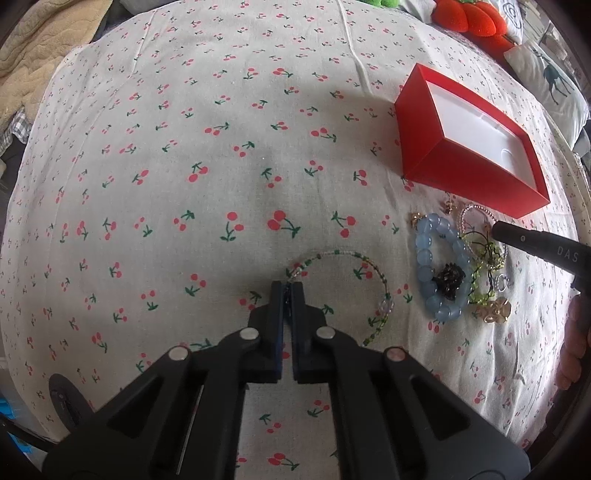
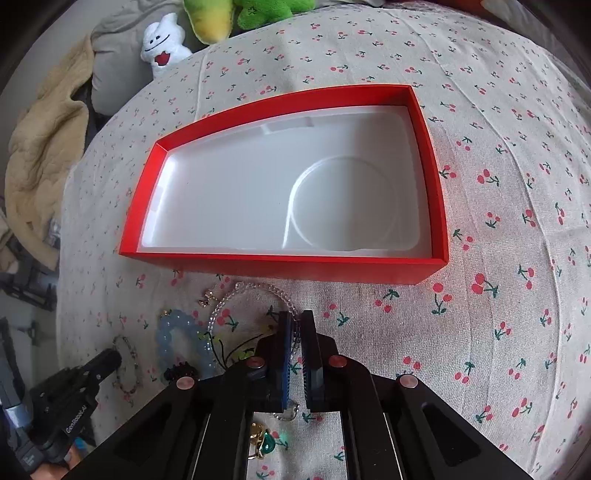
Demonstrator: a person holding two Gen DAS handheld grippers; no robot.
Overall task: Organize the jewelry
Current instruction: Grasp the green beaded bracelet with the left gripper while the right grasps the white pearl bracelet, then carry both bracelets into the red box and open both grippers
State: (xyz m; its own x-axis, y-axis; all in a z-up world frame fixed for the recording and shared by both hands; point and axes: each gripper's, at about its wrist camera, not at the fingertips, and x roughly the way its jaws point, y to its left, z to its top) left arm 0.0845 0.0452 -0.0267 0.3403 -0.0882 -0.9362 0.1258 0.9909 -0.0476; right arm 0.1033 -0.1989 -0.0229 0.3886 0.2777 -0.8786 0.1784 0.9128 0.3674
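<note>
A red box with an empty white liner lies open on the cherry-print cloth; it also shows in the left wrist view. My left gripper is shut on a thin green-and-white beaded bracelet, which curls on the cloth to its right. A jewelry pile lies below the box: a pale blue bead bracelet, a black piece, green beads and a clear bead bracelet. My right gripper is shut on the clear bead bracelet, at the pile's edge.
Plush toys and a beige blanket lie beyond the cloth at the back left. Red strawberry cushions and a deer pillow lie at the back right. Gold earrings lie under my right gripper.
</note>
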